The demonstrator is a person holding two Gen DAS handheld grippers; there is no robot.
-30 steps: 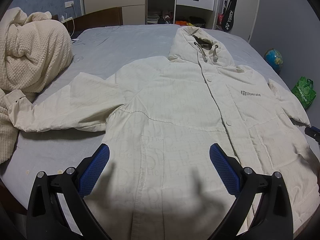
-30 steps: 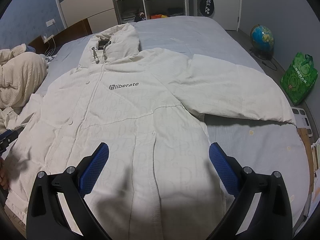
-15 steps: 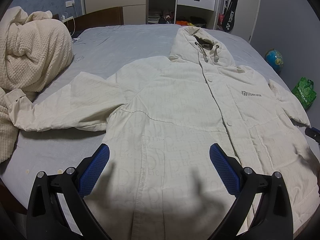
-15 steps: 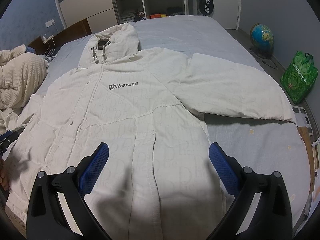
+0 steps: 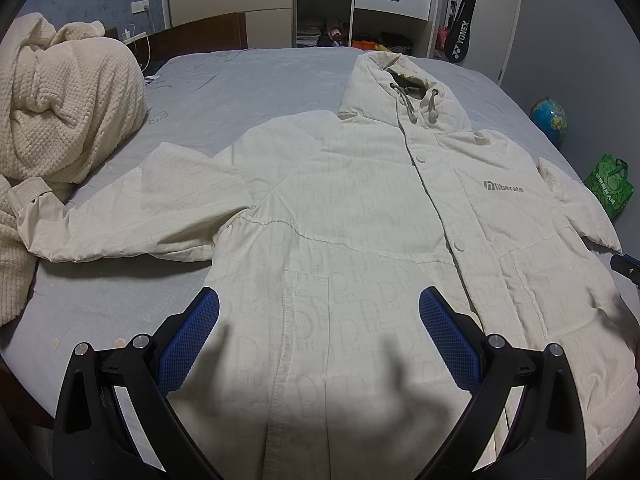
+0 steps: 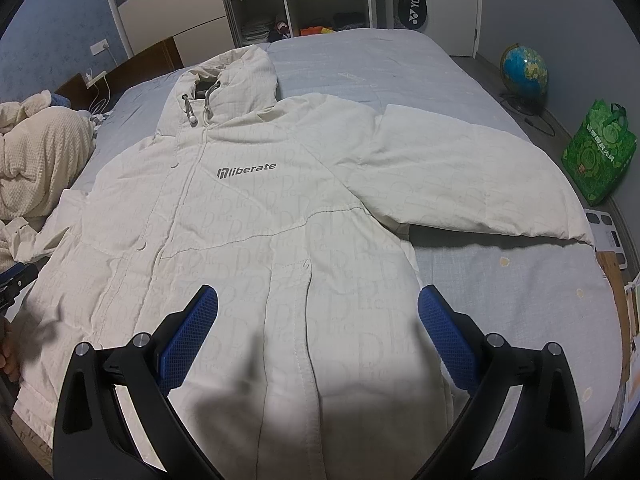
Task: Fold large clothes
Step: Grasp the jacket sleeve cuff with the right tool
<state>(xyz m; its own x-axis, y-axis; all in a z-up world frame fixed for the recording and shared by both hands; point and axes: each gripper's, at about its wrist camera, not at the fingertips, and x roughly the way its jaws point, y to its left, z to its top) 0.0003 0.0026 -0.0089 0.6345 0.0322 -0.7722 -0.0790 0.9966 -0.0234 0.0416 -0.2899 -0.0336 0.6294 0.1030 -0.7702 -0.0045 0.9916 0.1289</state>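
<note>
Left wrist view cut off the jacket (image 5: 360,220) hem; we held both grippers (image 5: 318,320) (image 6: 318,320) wide, empty. Right view alone showed the scale (image 6: 610,236).

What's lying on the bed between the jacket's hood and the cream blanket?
Nothing: in the left wrist view only bare grey sheet lies between the hood of the jacket and the blanket.

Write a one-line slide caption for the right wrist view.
Open right gripper above a cream hooded jacket spread flat on a grey bed.
</note>
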